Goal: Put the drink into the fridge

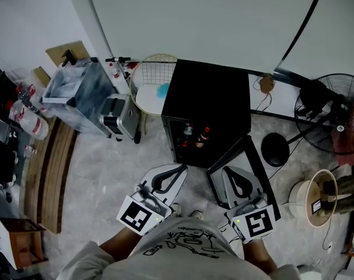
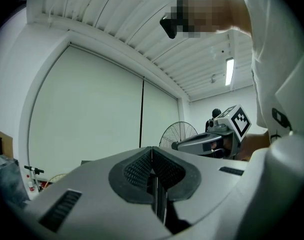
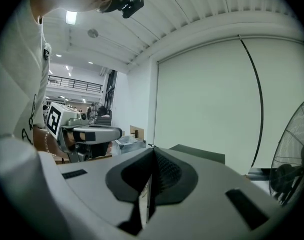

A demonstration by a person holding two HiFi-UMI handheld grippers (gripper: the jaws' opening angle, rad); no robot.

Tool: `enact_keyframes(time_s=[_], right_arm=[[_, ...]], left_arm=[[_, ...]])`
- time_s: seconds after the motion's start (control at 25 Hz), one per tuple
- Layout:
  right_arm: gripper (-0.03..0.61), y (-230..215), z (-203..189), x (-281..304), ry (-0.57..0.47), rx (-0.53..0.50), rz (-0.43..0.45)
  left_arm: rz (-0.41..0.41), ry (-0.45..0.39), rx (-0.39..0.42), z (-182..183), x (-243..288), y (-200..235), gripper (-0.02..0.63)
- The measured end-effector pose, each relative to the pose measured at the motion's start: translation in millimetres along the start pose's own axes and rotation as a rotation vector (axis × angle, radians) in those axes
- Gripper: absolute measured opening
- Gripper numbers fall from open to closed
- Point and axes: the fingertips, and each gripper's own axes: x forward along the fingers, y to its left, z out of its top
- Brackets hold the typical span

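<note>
Head view: fridge stands on the floor, door swung open toward the person. Two drink bottles stand just inside the opening, so the drink looks already placed. Left gripper and right gripper hover before the opening, touching nothing (probably held clear of the door's swing).

Left gripper view: jaws pressed together, nothing between them; fan beyond.

Right gripper view: jaws likewise closed and empty, with the fridge's top just past them. Shutting the door likely remains.
</note>
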Motion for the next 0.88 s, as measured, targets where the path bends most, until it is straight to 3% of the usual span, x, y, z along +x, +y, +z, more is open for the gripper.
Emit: enact_keyframes(time_s=[0.88], right_arm=[[0.006, -3.3, 8.3, -0.5, -0.002, -0.006, 0.002]], left_arm=[[0.019, -0.024, -0.002, 10.1, -0.7, 5.7, 0.021]])
